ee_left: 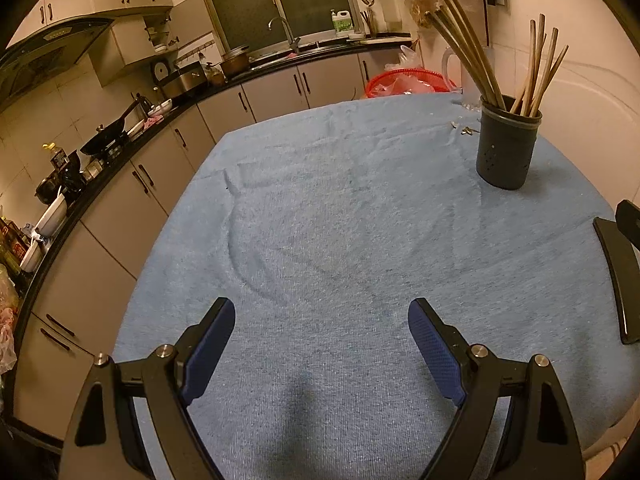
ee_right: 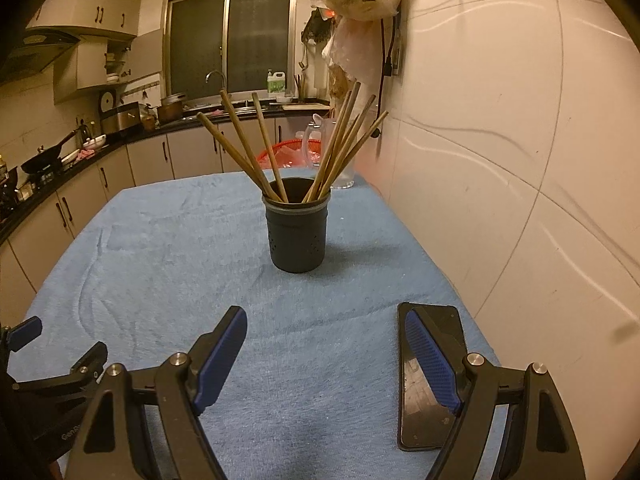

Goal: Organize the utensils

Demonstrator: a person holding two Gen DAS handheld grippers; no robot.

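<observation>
I find both grippers empty, fingers spread wide, over the blue-towelled surface (ee_right: 160,248). The chopsticks (ee_right: 248,148) stand in the dark holder (ee_right: 298,236), fanned into two bunches, long axes tilted up and outward. From my right gripper (ee_right: 326,340) the holder sits straight ahead, well apart; from my left gripper (ee_left: 322,332) it lies far ahead to the right. I judge the right nearer. A black phone (ee_right: 420,408) lies flat beneath the right gripper's outer finger. No loose utensils are visible on the towel.

kitchen | dark window (ee_right: 230,40) (night) | pale cabinets (ee_left: 276,92) | black counter (ee_left: 120,152) | white wall (ee_right: 500,120) | warm light
</observation>
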